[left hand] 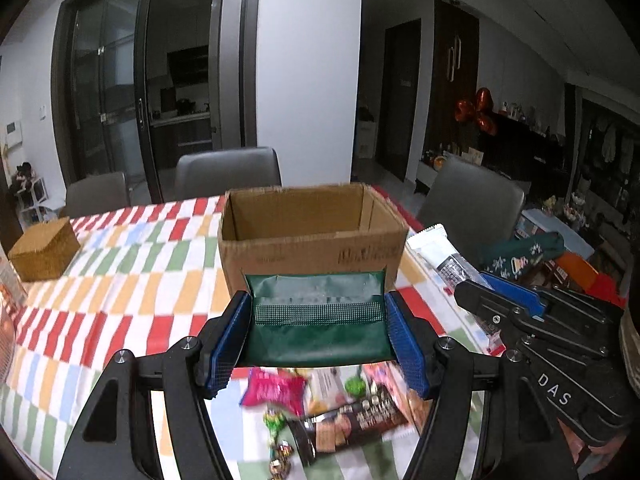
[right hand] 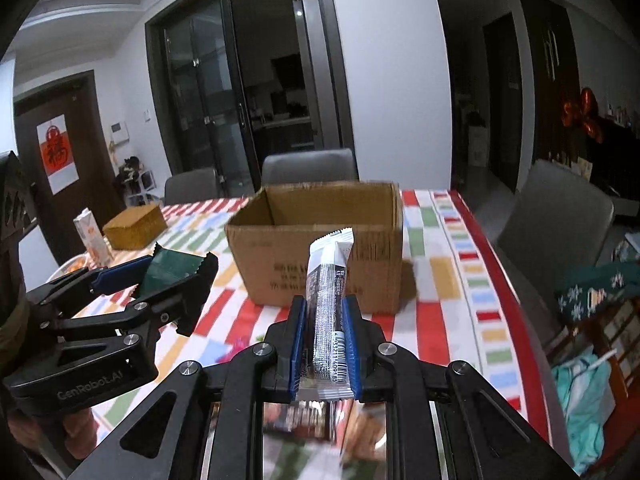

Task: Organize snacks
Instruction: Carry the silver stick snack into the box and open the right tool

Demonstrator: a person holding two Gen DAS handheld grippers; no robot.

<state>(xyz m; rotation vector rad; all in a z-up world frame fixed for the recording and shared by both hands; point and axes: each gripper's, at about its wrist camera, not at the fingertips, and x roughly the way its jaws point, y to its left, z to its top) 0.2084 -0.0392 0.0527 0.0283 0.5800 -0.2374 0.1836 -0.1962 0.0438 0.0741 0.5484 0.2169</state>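
An open, empty cardboard box [left hand: 308,236] stands on the checked tablecloth; it also shows in the right wrist view [right hand: 320,248]. My left gripper [left hand: 320,320] is shut on a dark green snack packet [left hand: 318,320], held above the table just short of the box. My right gripper [right hand: 325,332] is shut on a silver and white snack bar [right hand: 328,284], held upright in front of the box. The left gripper [right hand: 160,276] with its green packet [right hand: 168,270] shows at the left of the right wrist view. Loose snacks [left hand: 320,412] lie on the table below the left gripper.
A woven box [left hand: 44,250] sits at the table's left, with a small carton [right hand: 92,240] near it. Grey chairs [left hand: 228,172] stand behind the table and at its right [right hand: 556,216]. A cluttered side area [right hand: 592,320] lies to the right.
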